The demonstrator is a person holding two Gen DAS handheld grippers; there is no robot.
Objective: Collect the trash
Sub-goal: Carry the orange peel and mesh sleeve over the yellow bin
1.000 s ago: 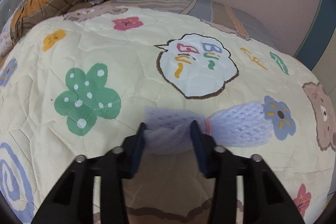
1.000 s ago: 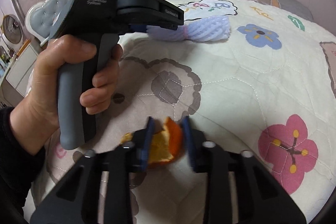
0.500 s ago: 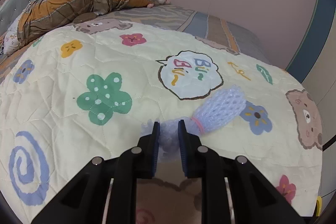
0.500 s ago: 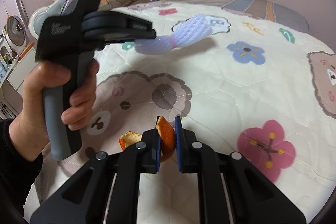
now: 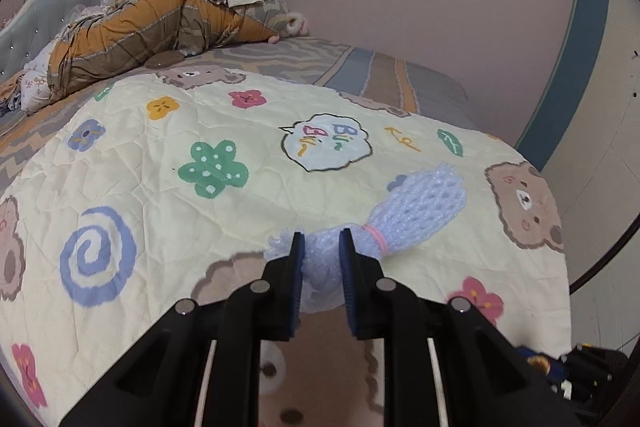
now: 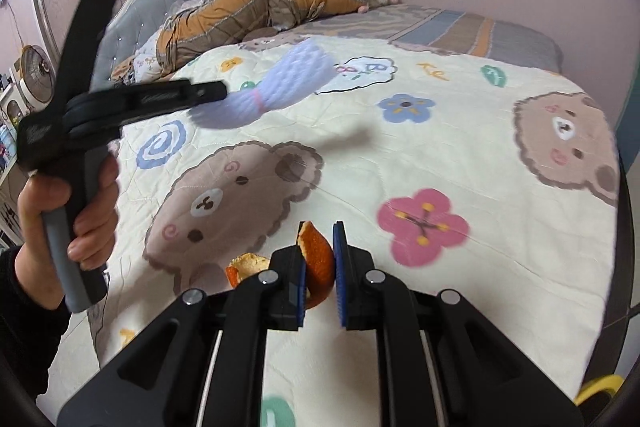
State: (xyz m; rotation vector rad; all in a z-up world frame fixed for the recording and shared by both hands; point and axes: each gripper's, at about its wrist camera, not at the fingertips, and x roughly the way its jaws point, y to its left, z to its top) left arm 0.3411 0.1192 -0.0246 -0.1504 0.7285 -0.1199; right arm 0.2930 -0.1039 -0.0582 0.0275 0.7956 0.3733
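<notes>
My left gripper [image 5: 321, 247] is shut on a pale blue foam net sleeve [image 5: 416, 213] tied with a pink band, held up above the quilt. The right wrist view shows that same left gripper [image 6: 224, 91] in a person's hand [image 6: 76, 203], with the foam net [image 6: 288, 83] sticking out to the right. My right gripper [image 6: 320, 239] is shut on a piece of orange peel [image 6: 318, 259], lifted off the bed. A second flap of peel [image 6: 248, 265] hangs at the left of its fingers.
A cream quilt [image 5: 168, 131] printed with bears and flowers covers the bed. Piled blankets and clothes [image 5: 168, 11] lie at the far end by a padded headboard [image 6: 128, 23]. A fan [image 6: 36, 71] stands at the left. Pink wall behind.
Both grippers closed on their items and rose off the quilt, pulling back from the bed. The foam net and the orange peel left the bed surface with them.
</notes>
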